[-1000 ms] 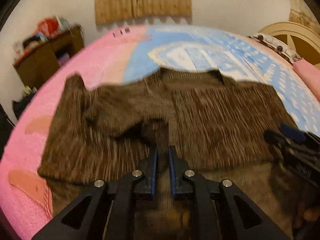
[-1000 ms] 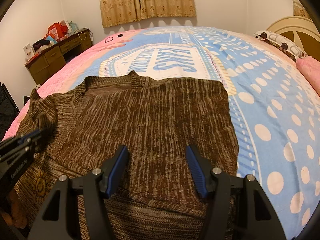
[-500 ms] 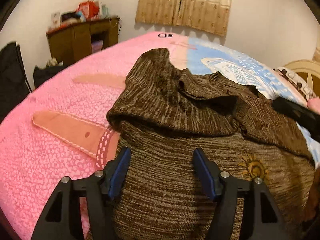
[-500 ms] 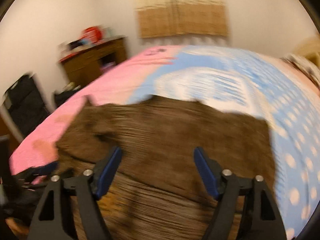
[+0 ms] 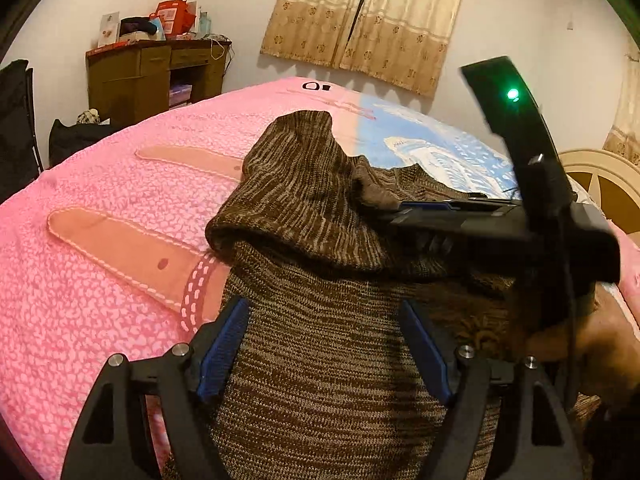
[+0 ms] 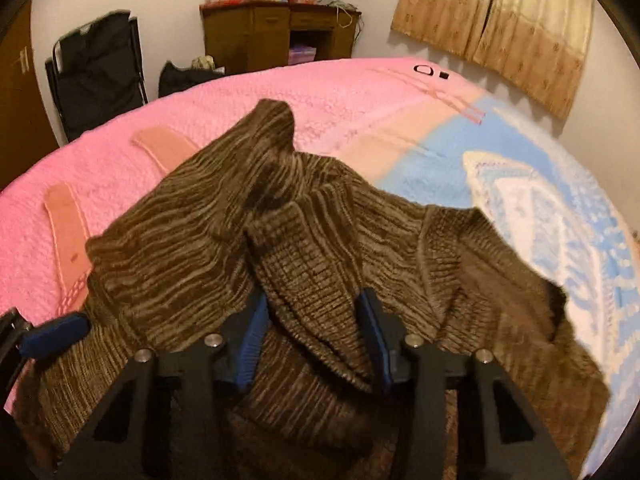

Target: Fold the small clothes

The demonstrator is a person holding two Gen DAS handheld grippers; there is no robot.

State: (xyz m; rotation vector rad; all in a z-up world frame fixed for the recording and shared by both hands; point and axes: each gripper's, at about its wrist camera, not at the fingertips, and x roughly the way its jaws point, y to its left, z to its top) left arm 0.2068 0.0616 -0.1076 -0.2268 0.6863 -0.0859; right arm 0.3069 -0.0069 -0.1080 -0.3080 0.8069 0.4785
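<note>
Across the pink left side of the bed (image 5: 92, 292), reaching toward its blue printed middle, I see the brown knit sweater (image 5: 320, 344) lying rumpled, one part folded over itself. The blanket's lettering is too blurred for me to read. My left gripper (image 5: 324, 344) hovers low over the sweater's near hem, jaws spread and holding nothing. My right gripper (image 6: 312, 332) has a ribbed fold between its blue pads (image 6: 252, 332), jaws partly closed; whether they pinch it I cannot tell.
</note>
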